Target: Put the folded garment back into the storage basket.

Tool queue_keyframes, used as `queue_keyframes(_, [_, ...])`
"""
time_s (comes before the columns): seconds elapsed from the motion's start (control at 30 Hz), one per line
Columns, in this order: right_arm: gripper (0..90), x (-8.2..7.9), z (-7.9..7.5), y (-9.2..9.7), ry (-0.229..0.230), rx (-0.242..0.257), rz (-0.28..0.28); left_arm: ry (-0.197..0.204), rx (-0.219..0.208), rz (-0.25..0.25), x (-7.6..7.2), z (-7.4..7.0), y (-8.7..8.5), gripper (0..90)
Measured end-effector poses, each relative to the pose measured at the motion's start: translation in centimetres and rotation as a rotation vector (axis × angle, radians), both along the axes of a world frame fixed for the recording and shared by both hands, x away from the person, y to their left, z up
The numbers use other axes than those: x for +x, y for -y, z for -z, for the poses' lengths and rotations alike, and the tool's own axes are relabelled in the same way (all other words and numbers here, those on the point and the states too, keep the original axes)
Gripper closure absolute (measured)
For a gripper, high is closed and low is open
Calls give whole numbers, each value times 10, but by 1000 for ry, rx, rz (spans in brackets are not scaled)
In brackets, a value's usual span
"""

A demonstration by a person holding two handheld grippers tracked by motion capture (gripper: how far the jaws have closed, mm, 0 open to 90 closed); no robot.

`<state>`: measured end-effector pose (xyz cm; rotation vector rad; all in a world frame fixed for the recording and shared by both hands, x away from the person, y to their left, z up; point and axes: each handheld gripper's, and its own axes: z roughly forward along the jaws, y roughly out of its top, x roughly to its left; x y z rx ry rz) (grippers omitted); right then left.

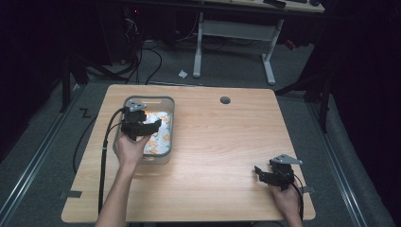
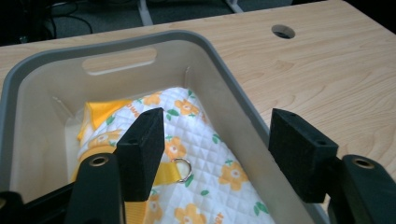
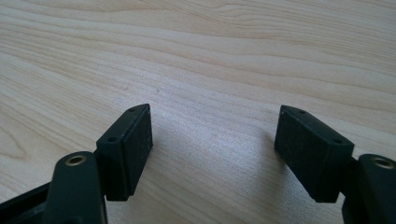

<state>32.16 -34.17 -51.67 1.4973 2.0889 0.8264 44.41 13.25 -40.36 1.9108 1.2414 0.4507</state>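
Observation:
A grey plastic bin stands on the left half of the wooden table. Inside lies a white quilted cloth printed with orange flowers. In the left gripper view the cloth shows a yellow strap and a metal ring. My left gripper hovers over the bin, open, nothing between its pads; the bin wall runs between them below. My right gripper rests near the table's front right, open over bare wood.
A round cable hole sits near the table's far edge. Behind the table stands a white desk frame on grey carpet with cables. The left gripper's cable trails down the table's left side.

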Motion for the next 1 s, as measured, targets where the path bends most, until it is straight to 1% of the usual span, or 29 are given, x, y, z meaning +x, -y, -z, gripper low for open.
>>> queue_keyframes(0.17, [281,0,0,0,0,0,0,12,-6,20,-6,-2,5,358])
queue_keyframes(0.2, [281,0,0,0,0,0,0,21,-13,28,-9,-4,7,357])
queue_keyframes(0.3, [281,0,0,0,0,0,0,23,-30,31,-13,-6,8,352])
queue_keyframes(0.4, [281,0,0,0,0,0,0,33,-35,42,-17,-7,11,350])
queue_keyframes(0.57, [281,0,0,0,0,0,0,36,-73,73,-24,-10,15,347])
queue_keyframes(0.67, [281,0,0,0,-1,1,0,49,-97,77,-29,-14,17,343])
queue_keyframes(0.8, [281,0,0,0,0,0,0,70,-109,85,-36,-18,20,339])
queue_keyframes(0.87, [281,0,0,0,0,0,0,72,-109,90,-38,-19,21,339])
queue_keyframes(1.0, [281,0,0,0,0,0,0,77,-122,99,-44,-19,24,338])
